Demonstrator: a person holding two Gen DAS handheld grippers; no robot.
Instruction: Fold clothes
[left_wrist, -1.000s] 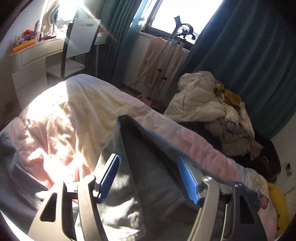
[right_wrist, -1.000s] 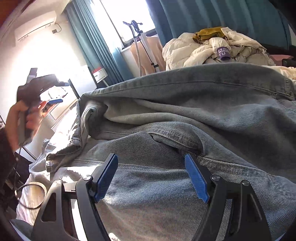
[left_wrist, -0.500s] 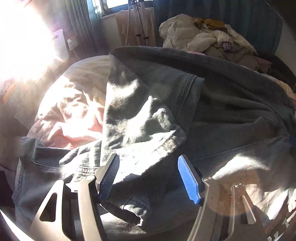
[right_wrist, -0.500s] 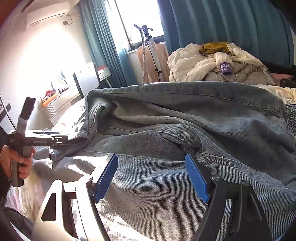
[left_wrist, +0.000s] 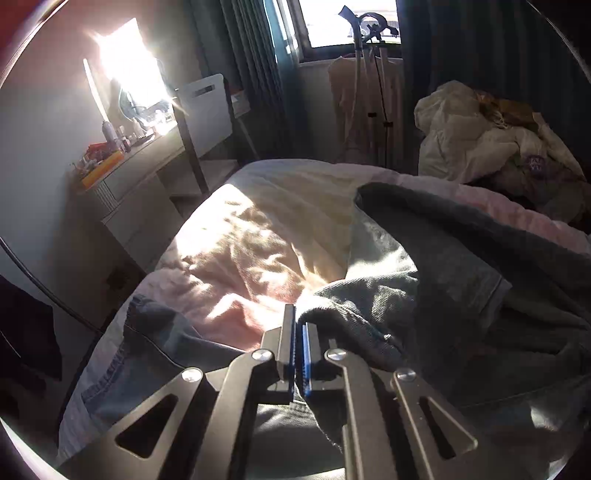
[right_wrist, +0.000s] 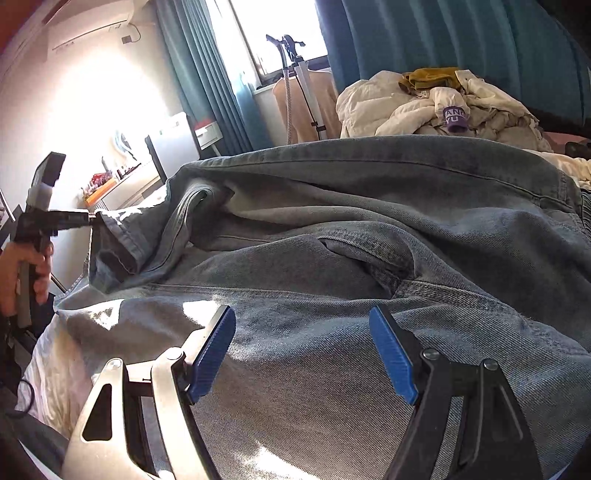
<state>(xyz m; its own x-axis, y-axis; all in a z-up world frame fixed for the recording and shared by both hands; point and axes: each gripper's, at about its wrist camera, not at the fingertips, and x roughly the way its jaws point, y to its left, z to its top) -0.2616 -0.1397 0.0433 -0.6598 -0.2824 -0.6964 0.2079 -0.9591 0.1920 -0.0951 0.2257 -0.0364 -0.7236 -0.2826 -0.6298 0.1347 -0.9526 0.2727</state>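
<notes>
Left hand-held gripper (left_wrist: 298, 341) pinching the denim jacket's cuff (right_wrist: 110, 236)

Sleeve runs rightward from it toward the jacket (right_wrist: 369, 229); right hand-held gripper (right_wrist: 303, 354) hovers spread above the body.

The left gripper (left_wrist: 298, 345), whose jaws stood wide over the denim jacket (right_wrist: 369, 229) a second ago, has just closed them and now pinches the jacket's sleeve cuff (right_wrist: 110, 236). That cuff, earlier lying slack on the bed (left_wrist: 258, 236), is now drawn out sideways toward the person's hand (right_wrist: 22, 273)
</notes>
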